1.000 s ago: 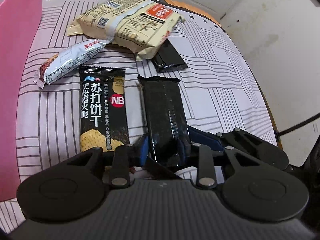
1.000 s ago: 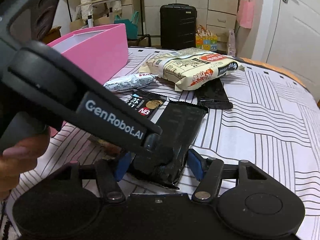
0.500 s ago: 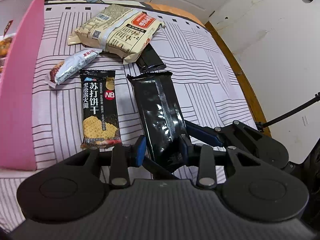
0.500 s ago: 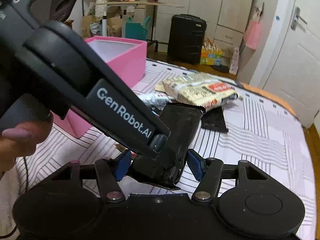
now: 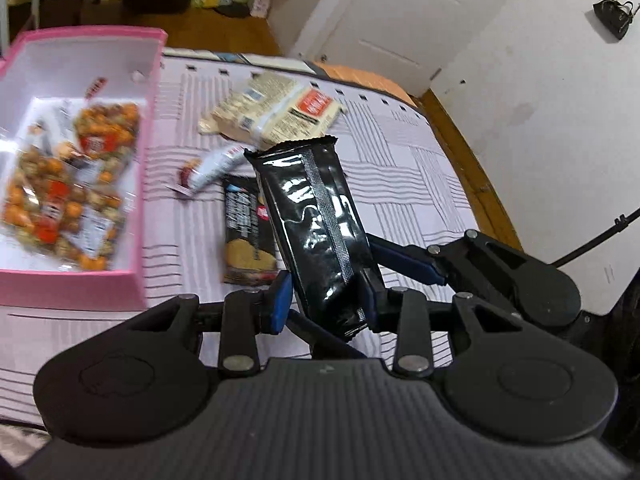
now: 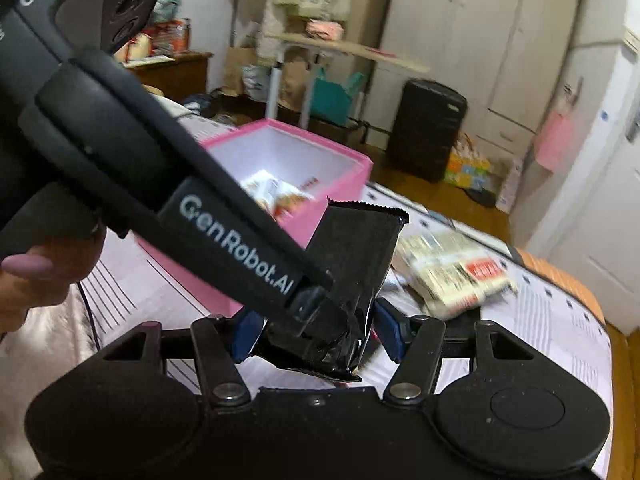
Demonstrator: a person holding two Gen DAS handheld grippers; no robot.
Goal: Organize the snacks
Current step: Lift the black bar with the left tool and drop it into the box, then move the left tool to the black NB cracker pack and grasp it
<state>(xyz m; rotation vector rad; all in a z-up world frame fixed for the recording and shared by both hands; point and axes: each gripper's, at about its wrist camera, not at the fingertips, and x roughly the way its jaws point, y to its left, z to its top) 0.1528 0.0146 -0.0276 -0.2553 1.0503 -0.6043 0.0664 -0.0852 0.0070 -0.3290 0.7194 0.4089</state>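
A glossy black snack packet [image 5: 320, 216] hangs in the air above the striped bed, its crimped top end up. My left gripper [image 5: 324, 300] is shut on the packet's lower end. In the right wrist view the same packet [image 6: 356, 248] stands between the blue pads of my right gripper [image 6: 316, 332], which press on its two sides. The left gripper's long finger [image 6: 240, 240] crosses that view and pinches the packet's bottom. One right-gripper finger [image 5: 404, 260] shows beside the packet in the left wrist view.
An open pink box [image 5: 148, 160] with several orange snack bags [image 5: 68, 184] sits on the left of the bed. On the sheet lie a cream packet [image 5: 276, 112], a white bar [image 5: 212, 166] and a black cracker packet [image 5: 244, 228]. A hand [image 6: 36, 276] holds the left gripper.
Both grippers have risen with the black packet, which has left the sheet. The view now looks down into the pink box, whose inside was hidden a second ago.
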